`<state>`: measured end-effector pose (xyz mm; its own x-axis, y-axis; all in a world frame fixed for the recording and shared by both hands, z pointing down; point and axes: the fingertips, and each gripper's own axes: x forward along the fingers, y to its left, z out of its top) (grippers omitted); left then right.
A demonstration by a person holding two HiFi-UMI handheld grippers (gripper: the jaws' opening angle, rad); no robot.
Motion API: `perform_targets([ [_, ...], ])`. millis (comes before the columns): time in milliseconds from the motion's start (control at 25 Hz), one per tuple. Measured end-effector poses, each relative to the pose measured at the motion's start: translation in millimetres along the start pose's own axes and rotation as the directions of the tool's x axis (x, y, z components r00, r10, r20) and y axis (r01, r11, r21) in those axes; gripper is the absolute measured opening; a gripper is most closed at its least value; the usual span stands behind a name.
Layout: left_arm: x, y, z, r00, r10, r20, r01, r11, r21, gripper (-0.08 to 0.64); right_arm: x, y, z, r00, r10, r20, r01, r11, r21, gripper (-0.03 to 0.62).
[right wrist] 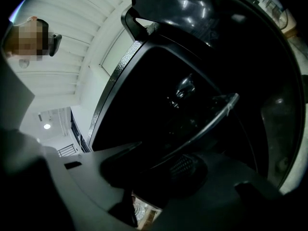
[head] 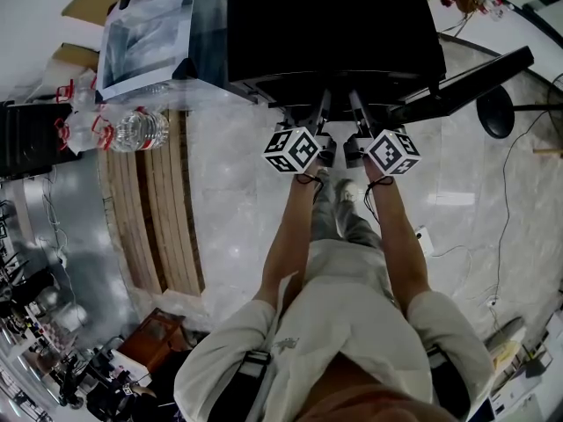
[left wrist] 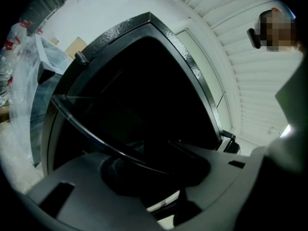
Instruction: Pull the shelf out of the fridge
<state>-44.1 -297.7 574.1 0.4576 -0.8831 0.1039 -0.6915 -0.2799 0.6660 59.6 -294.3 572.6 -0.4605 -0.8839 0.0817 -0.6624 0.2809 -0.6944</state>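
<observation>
The black fridge [head: 334,25] stands in front of me with its door [head: 466,82] swung open to the right. Both grippers reach level into its dark inside, side by side, under the top edge. The left gripper [head: 324,105] and the right gripper [head: 359,105] have their tips hidden there. In the left gripper view the glass shelf [left wrist: 91,131] shows as a thin curved front edge that runs down into the left gripper [left wrist: 144,163], whose jaws stand nearly closed on it. The right gripper [right wrist: 178,163] pinches the same shelf [right wrist: 211,121] edge.
A clear plastic-wrapped box [head: 149,33] stands left of the fridge, with bagged water bottles [head: 132,130] beside it on a wooden pallet [head: 163,209]. A black round stand base [head: 495,112] and a cable [head: 506,192] lie on the marble floor at the right.
</observation>
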Motion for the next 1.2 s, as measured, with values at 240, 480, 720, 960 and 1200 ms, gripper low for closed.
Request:
perform_targets([
  [240,-12.5,-5.3,-3.3,1.000,-0.004,0.005,0.004,1.000,0.002,0.164,-12.1,6.2,-3.9,1.000,0.014,-0.010,-0.014,1.000,0.001,0.141],
  [480,-28.0,-11.7,-8.0,1.000,-0.002,0.010,0.002,1.000,-0.001,0.164,-26.8,12.8,-8.7,1.000,0.025,-0.019,-0.024,1.000,0.009,0.138],
  [720,-44.2,-19.7,-15.9,1.000,0.003,0.015,-0.003,1.000,-0.006,0.164,-44.4,17.2,-13.8,0.999,0.034,-0.031,-0.034,0.999,0.016,0.135],
  [960,-59.3,-25.7,-24.2,1.000,0.005,0.022,-0.005,1.000,-0.008,0.164,-60.5,20.9,-19.4,0.998,0.046,-0.043,-0.045,0.999,0.022,0.133],
  [1200,-75.6,-31.4,-30.0,1.000,0.008,0.027,-0.008,1.000,-0.006,0.164,-75.8,26.9,-25.5,0.997,0.055,-0.051,-0.054,0.998,0.027,0.132],
])
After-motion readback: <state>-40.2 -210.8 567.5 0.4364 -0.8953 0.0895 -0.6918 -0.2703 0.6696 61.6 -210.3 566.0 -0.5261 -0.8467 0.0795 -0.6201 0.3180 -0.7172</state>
